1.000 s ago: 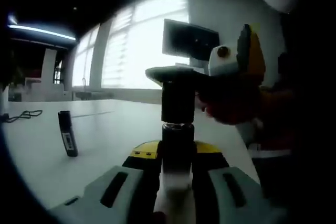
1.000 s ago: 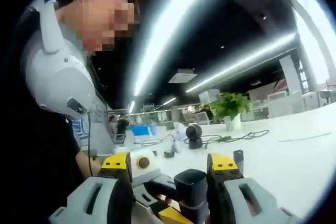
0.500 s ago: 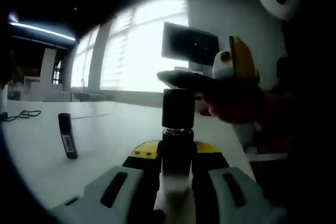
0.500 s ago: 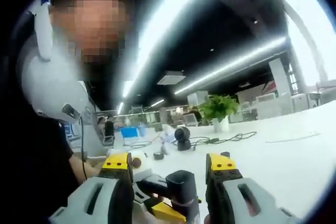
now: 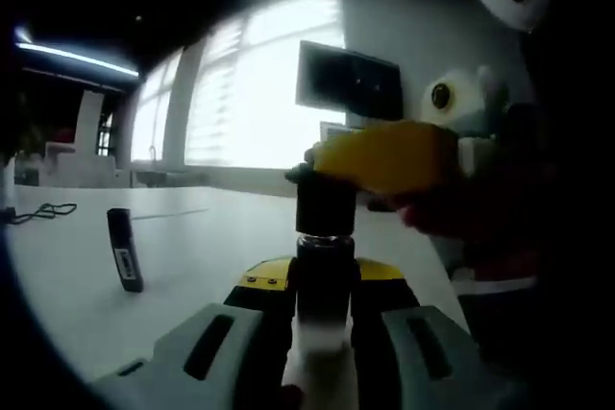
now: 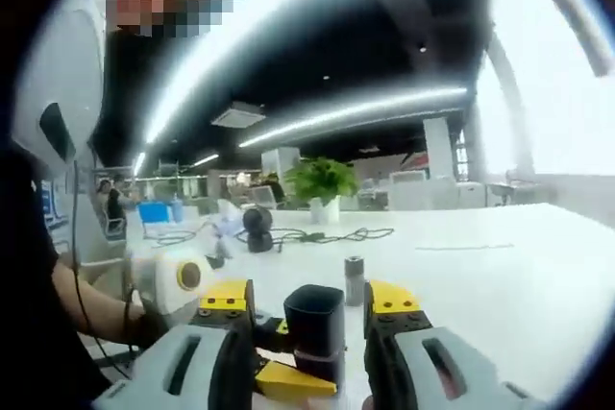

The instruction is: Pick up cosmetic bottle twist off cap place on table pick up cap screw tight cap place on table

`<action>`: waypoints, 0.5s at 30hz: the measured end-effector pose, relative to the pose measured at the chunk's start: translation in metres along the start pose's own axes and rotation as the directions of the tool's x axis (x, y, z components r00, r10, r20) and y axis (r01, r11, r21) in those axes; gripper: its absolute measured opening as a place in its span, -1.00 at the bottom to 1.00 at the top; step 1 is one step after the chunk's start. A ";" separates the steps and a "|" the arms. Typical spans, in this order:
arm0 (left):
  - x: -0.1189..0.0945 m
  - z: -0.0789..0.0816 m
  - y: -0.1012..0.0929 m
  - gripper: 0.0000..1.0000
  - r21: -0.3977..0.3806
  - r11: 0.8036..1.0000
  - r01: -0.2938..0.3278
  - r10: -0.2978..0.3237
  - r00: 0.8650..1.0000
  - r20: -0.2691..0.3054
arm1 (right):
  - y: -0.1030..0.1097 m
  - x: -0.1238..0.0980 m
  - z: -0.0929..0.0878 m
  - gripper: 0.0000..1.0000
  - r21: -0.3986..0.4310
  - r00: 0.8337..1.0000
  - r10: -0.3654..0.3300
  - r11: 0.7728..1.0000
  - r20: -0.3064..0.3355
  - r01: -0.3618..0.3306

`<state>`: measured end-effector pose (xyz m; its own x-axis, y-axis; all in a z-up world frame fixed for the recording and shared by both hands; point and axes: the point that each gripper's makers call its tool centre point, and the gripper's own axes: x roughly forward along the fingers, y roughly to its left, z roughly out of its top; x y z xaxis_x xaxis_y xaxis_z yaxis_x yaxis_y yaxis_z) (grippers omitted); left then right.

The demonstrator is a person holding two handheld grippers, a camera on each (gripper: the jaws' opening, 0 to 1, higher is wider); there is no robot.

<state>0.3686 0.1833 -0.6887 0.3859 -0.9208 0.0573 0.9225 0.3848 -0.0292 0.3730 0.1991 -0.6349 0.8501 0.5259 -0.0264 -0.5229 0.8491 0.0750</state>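
Right gripper (image 5: 322, 175) rolled flat, fingers seemingly clamped on cap (image 5: 325, 201); left gripper (image 5: 322, 319) fingers clamping bottle (image 5: 324, 271).

No text, brand or number can be read. The small dark stick (image 5: 124, 248) standing at the left on the tabletop (image 5: 192, 237) in the left gripper view carries a pale label, too blurred to make out.

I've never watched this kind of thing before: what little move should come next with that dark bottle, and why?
Probably turn the right gripper further on the black cap. Its jaws sit either side of the cap, the left gripper clamps the bottle upright, and the cap is not yet off the neck.
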 end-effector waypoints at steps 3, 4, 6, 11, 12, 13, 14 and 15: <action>0.000 0.000 0.000 -0.75 0.003 1.000 0.000 0.000 1.000 0.000 | -0.004 0.000 -0.002 -0.29 0.025 0.999 -0.041 0.999 -0.009 0.041; 0.000 0.000 0.000 -0.75 0.003 1.000 0.000 0.000 1.000 0.001 | -0.007 0.000 -0.004 -0.33 0.010 0.998 -0.061 0.998 -0.021 0.061; 0.000 0.000 0.000 -0.75 0.004 1.000 -0.001 0.001 1.000 0.001 | -0.007 0.001 -0.004 -0.41 0.009 0.998 -0.065 0.998 -0.027 0.065; 0.000 0.000 0.000 -0.75 0.010 1.000 -0.006 0.006 1.000 0.003 | 0.002 0.004 -0.003 -0.44 -0.061 0.998 -0.061 0.996 -0.035 0.059; 0.000 0.000 0.001 -0.75 0.010 1.000 -0.008 0.008 1.000 0.003 | 0.001 0.004 -0.002 -0.45 -0.064 0.997 -0.069 0.996 -0.030 0.067; 0.000 0.000 0.001 -0.75 0.011 1.000 -0.011 0.011 1.000 0.004 | -0.002 0.004 -0.004 -0.47 -0.061 0.996 -0.086 0.995 -0.036 0.084; 0.000 0.000 0.002 -0.75 0.010 1.000 -0.014 0.014 1.000 0.004 | -0.004 0.004 -0.005 -0.50 -0.056 0.994 -0.100 0.994 -0.041 0.098; 0.000 0.000 0.002 -0.75 0.009 1.000 -0.016 0.016 1.000 0.004 | -0.006 0.004 -0.006 -0.54 -0.051 0.993 -0.112 0.993 -0.041 0.110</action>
<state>0.3707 0.1846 -0.6885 0.4010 -0.9140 0.0612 0.9161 0.4005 -0.0211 0.3790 0.1962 -0.6414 0.9001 0.4290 -0.0752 -0.4288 0.9032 0.0206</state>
